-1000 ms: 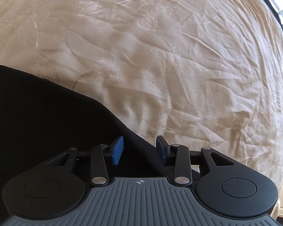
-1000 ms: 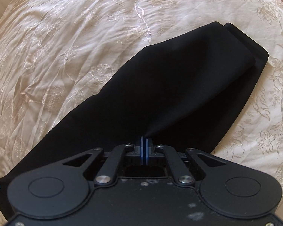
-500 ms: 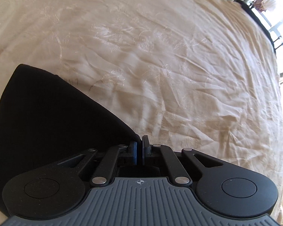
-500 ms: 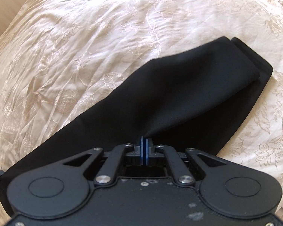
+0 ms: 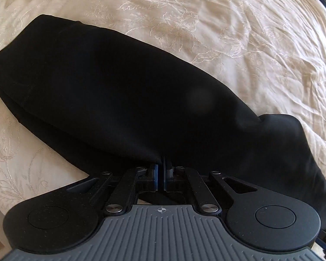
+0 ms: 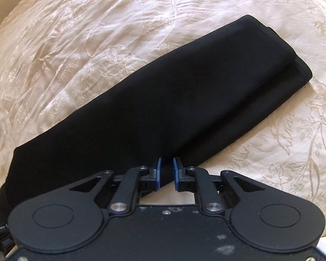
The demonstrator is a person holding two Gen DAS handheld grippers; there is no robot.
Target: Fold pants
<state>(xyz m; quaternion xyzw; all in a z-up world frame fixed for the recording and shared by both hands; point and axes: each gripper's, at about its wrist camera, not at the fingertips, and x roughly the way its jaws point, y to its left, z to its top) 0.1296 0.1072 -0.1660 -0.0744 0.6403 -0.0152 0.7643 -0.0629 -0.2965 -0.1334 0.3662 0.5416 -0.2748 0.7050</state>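
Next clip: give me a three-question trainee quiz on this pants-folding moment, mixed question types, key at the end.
1. True or false: the left tongs are shut on the pants' fabric.
2. Multiple choice: the right tongs are
A) clamped on a white sock
B) opening, their blue pads apart over the pants' near edge
C) out of view
3. Short answer: what do the pants lie on?

Key:
1. True; a peak of cloth runs up into the closed pads.
2. B
3. A cream embroidered bedspread.
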